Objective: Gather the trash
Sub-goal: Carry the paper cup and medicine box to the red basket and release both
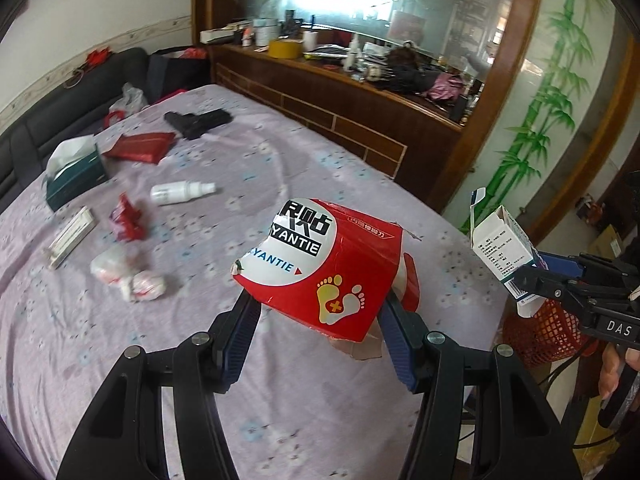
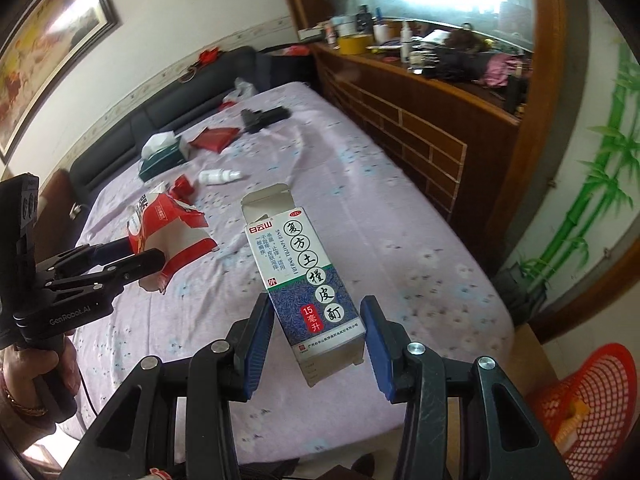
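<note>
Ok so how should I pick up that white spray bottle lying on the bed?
Grip the white spray bottle across its wide body, coming straight down from above. It lies flat on the bedsheet, long axis roughly left to right in the left wrist view, so set the fingers on its near and far sides. The narrow nozzle end looks easier to lose.

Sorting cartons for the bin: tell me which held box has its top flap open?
The white-and-blue medicine box in the right gripper; the left gripper's red box is crushed.
</note>
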A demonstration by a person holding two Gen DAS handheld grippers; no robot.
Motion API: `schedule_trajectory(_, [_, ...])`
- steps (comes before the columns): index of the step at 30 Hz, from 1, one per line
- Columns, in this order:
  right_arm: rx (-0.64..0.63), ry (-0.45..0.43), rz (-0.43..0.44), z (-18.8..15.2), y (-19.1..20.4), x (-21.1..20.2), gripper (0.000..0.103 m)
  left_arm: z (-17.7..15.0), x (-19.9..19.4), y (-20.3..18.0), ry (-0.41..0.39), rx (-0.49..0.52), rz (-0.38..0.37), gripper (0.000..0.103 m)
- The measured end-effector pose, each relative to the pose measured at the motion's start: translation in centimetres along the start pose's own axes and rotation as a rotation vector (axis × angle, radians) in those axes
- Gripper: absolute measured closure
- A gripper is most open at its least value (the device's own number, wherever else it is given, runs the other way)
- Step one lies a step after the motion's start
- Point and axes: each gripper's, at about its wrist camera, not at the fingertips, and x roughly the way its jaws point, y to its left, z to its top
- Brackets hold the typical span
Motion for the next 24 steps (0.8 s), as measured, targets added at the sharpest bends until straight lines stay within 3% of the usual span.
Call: schedule_trajectory(24, [0.127,-0.054,-0.096,-2.9,-6.8,-5.6,0.055,1.5,2.0,-7.5,0.009,0.121,-0.078,0.045])
